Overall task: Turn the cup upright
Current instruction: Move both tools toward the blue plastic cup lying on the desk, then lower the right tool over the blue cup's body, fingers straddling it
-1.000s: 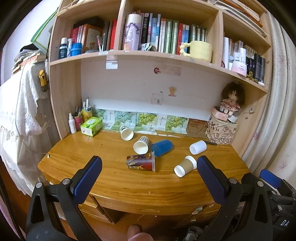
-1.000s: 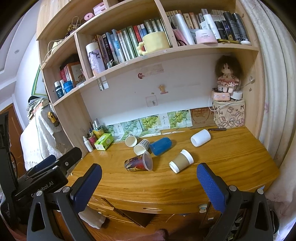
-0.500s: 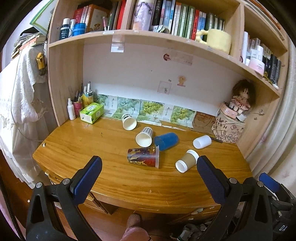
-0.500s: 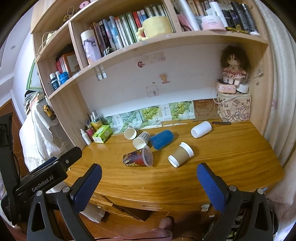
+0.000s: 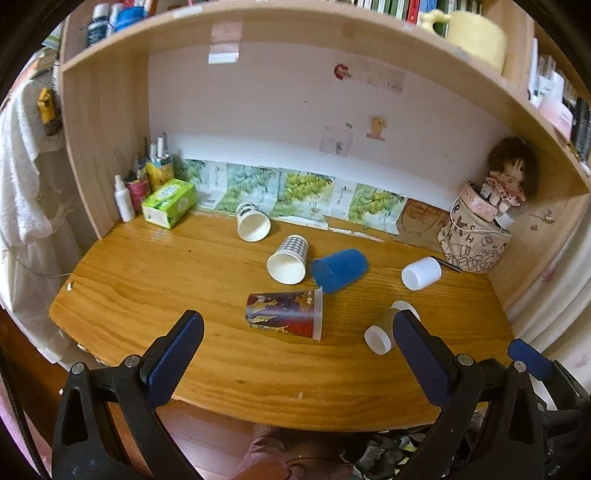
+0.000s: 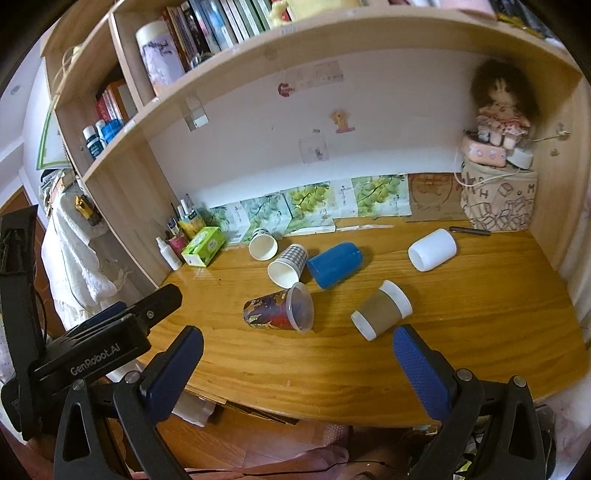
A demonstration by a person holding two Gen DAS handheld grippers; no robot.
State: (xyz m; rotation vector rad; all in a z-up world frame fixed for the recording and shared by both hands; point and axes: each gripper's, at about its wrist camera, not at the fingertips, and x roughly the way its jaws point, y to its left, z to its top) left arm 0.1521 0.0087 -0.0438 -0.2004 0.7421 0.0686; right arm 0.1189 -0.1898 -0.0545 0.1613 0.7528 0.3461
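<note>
Several cups lie on their sides on the wooden desk (image 5: pixel 155 288): a red patterned cup (image 5: pixel 284 314) (image 6: pixel 279 309), a brown-sleeved white cup (image 5: pixel 384 328) (image 6: pixel 382 309), a blue cup (image 5: pixel 340 269) (image 6: pixel 334 264), a checked paper cup (image 5: pixel 289 258) (image 6: pixel 288 264), a white paper cup (image 5: pixel 253 225) (image 6: pixel 263 245) and a white plastic cup (image 5: pixel 421 273) (image 6: pixel 432 249). My left gripper (image 5: pixel 295 350) is open and empty above the desk's front edge, the red cup just beyond it. My right gripper (image 6: pixel 297 363) is open and empty at the front edge.
A green tissue box (image 5: pixel 169 202), bottles (image 5: pixel 123 199) and a pen holder stand at the back left. A doll on a printed box (image 5: pixel 480 229) sits at the back right. A shelf (image 5: pixel 332 22) with books and a yellow mug overhangs the desk.
Both grippers have moved forward and down toward the desk. The cups appear larger and have not moved. Both grippers remain open.
</note>
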